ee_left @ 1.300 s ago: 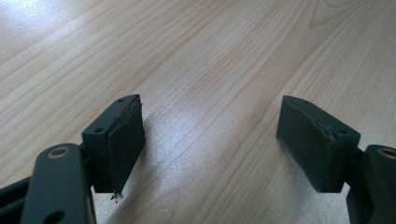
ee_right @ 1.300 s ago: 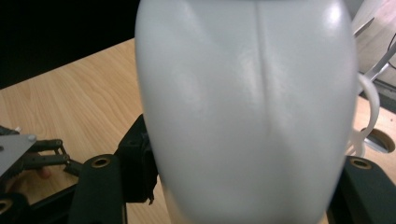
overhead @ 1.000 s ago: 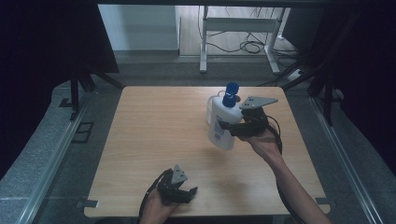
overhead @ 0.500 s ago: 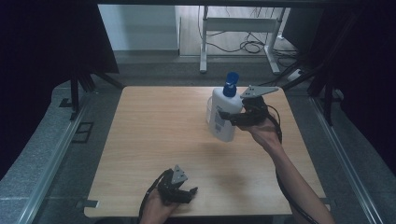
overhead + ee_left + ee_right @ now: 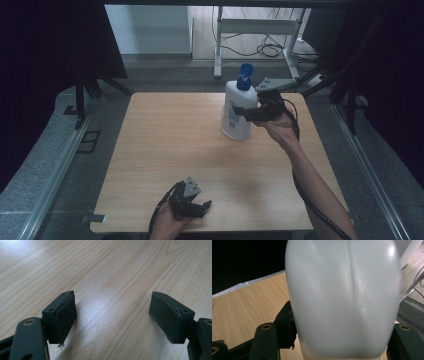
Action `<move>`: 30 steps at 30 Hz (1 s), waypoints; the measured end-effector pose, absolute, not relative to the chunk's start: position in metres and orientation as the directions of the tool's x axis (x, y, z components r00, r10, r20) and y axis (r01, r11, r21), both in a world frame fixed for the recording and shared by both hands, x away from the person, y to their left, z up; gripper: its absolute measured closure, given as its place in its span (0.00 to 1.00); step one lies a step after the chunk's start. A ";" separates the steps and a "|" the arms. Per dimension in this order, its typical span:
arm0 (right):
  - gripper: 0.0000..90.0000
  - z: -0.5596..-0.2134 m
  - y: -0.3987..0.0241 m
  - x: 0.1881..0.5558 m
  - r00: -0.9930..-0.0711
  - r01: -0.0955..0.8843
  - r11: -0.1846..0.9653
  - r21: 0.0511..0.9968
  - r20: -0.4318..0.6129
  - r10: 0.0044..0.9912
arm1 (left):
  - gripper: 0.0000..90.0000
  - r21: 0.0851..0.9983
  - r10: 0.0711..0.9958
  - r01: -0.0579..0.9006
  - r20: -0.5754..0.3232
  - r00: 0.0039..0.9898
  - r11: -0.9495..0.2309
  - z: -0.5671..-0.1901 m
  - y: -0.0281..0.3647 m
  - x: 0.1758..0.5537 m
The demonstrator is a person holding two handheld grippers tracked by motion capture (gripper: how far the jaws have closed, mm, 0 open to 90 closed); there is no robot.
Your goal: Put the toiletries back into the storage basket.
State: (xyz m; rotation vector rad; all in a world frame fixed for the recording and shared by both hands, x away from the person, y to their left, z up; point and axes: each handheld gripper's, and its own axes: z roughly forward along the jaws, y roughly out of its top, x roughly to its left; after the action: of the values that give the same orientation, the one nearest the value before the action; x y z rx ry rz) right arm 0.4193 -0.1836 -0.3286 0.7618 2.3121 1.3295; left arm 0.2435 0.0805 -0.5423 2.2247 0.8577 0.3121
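Note:
A white pump bottle (image 5: pixel 237 112) with a blue pump head (image 5: pixel 244 75) is held at the far right of the wooden table (image 5: pixel 165 150). My right gripper (image 5: pixel 246 111) is shut on its body from the right side. In the right gripper view the white bottle (image 5: pixel 344 297) fills the space between the two black jaws. My left gripper (image 5: pixel 200 207) rests near the table's front edge, open, with its pads (image 5: pixel 66 315) wide apart and only bare wood between them.
Grey floor and metal rails border the table on both sides. Beyond the far edge stand a white frame leg (image 5: pixel 218 45) and loose cables (image 5: pixel 267 49) on the floor. A cable (image 5: pixel 310 200) trails along the person's right forearm.
The right gripper has carried the bottle away from the person, toward the table's far edge, and slightly up. The left gripper has stayed in place.

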 end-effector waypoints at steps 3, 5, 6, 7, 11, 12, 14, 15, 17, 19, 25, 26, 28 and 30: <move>0.42 -0.328 -0.183 0.424 -0.786 0.271 0.406 0.872 -0.043 0.617 | 0.23 0.702 0.661 0.487 -0.031 0.750 -0.520 -0.542 0.081 0.243; 0.42 -0.328 -0.183 0.428 -0.782 0.272 0.403 0.874 -0.043 0.621 | 0.23 0.703 0.661 0.487 -0.031 0.750 -0.519 -0.542 0.081 0.243; 0.42 -0.327 -0.182 0.429 -0.780 0.273 0.401 0.875 -0.042 0.624 | 0.23 0.702 0.661 0.487 -0.031 0.750 -0.519 -0.542 0.081 0.243; 0.42 -0.327 -0.182 0.431 -0.779 0.272 0.400 0.875 -0.043 0.625 | 0.23 0.702 0.661 0.487 -0.031 0.750 -0.519 -0.542 0.080 0.243; 0.42 -0.326 -0.181 0.438 -0.776 0.263 0.398 0.879 -0.052 0.629 | 0.23 0.702 0.661 0.487 -0.031 0.750 -0.519 -0.542 0.081 0.244; 0.42 -0.325 -0.181 0.439 -0.774 0.263 0.397 0.879 -0.054 0.631 | 0.23 0.702 0.660 0.487 -0.032 0.750 -0.519 -0.542 0.080 0.244; 0.42 -0.324 -0.180 0.443 -0.771 0.261 0.399 0.879 -0.059 0.634 | 0.23 0.702 0.660 0.487 -0.032 0.750 -0.519 -0.542 0.080 0.244; 0.42 -0.323 -0.180 0.444 -0.769 0.263 0.396 0.880 -0.057 0.637 | 0.23 0.702 0.660 0.487 -0.032 0.751 -0.519 -0.542 0.081 0.244; 0.42 -0.321 -0.179 0.448 -0.767 0.258 0.396 0.881 -0.062 0.639 | 0.23 0.703 0.660 0.487 -0.032 0.751 -0.519 -0.542 0.081 0.244; 0.42 -0.320 -0.179 0.451 -0.764 0.257 0.392 0.883 -0.063 0.642 | 0.23 0.703 0.660 0.487 -0.032 0.751 -0.519 -0.542 0.081 0.244; 0.42 -0.319 -0.178 0.461 -0.755 0.252 0.389 0.886 -0.071 0.652 | 0.23 0.702 0.660 0.487 -0.033 0.751 -0.519 -0.542 0.081 0.244; 0.42 -0.319 -0.177 0.462 -0.754 0.252 0.388 0.886 -0.072 0.653 | 0.23 0.702 0.659 0.487 -0.033 0.751 -0.520 -0.542 0.081 0.244; 0.42 -0.319 -0.177 0.465 -0.753 0.248 0.390 0.887 -0.077 0.654 | 0.23 0.702 0.660 0.487 -0.032 0.751 -0.520 -0.542 0.081 0.244; 0.42 -0.319 -0.176 0.467 -0.751 0.247 0.391 0.887 -0.080 0.655 | 0.23 0.702 0.660 0.487 -0.032 0.751 -0.520 -0.542 0.081 0.244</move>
State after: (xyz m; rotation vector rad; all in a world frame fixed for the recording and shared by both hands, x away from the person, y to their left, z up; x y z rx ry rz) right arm 0.4673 -0.1759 -0.3191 0.7763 2.2346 1.3197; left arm 0.2436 0.0806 -0.5424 2.2253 0.8556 0.3093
